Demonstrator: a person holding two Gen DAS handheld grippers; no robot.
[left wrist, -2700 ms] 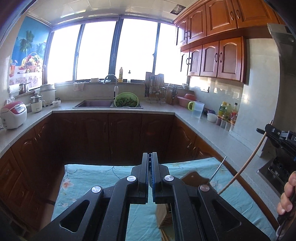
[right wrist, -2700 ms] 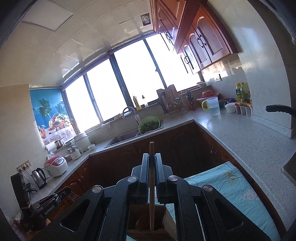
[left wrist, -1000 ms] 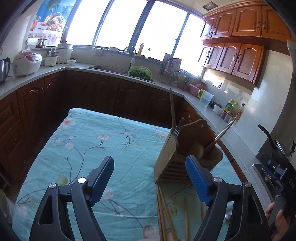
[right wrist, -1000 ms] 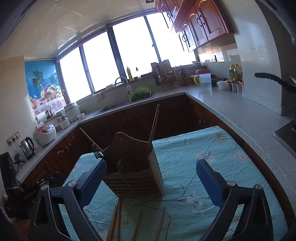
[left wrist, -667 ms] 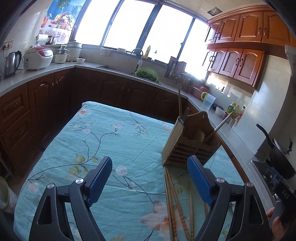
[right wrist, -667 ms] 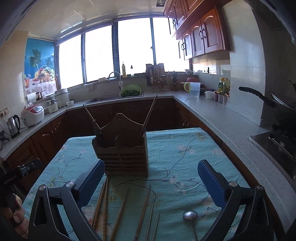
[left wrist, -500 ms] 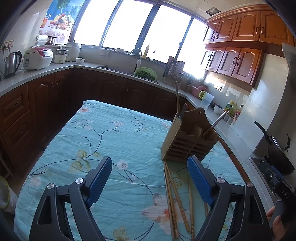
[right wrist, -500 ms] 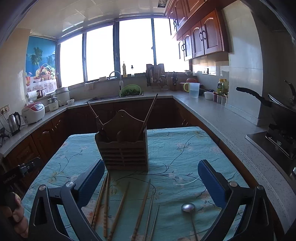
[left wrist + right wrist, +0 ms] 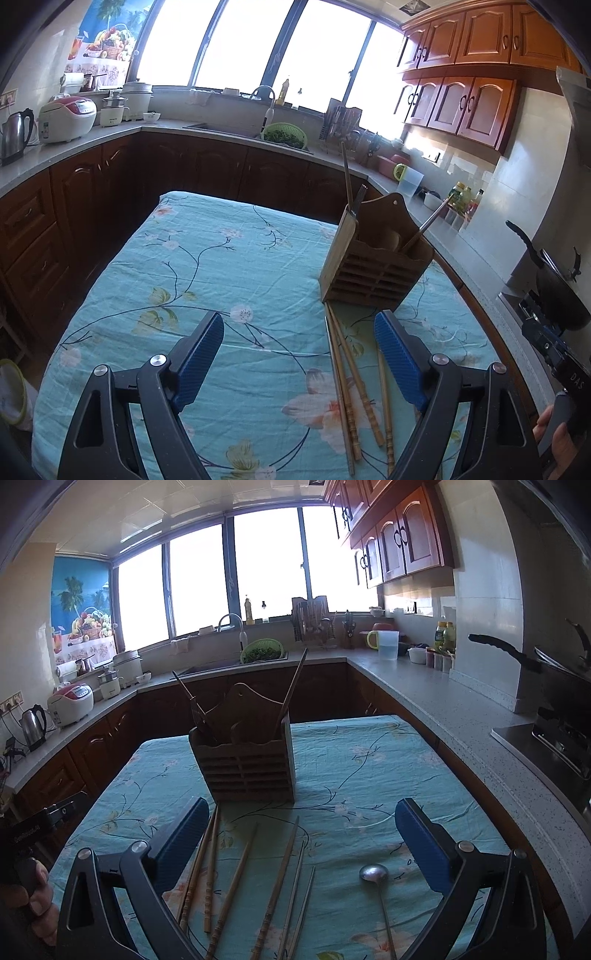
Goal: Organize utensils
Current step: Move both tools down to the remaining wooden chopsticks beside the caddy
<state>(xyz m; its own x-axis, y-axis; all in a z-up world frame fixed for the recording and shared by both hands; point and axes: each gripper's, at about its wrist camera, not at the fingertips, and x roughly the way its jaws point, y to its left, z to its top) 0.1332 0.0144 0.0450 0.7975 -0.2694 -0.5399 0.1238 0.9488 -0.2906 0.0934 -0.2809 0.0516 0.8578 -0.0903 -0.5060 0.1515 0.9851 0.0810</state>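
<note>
Chopsticks point(image 9: 236, 882) are spread loose on the floral tablecloth point(image 9: 369, 775), directly below the right gripper point(image 9: 297, 834), whose jaws are held wide apart with nothing between them. The left gripper point(image 9: 299, 354) is likewise wide open and empty. Beyond them stands the wooden holder point(image 9: 245, 764); a metal spoon point(image 9: 375, 877) lies beside. One stick should be singled out, pinched mid-shaft, and kept level.

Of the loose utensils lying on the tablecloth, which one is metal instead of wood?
The spoon, lying alone near the right gripper's right finger. It is shiny, with a round bowl; the others are straight wooden chopsticks fanned out to its left.
</note>
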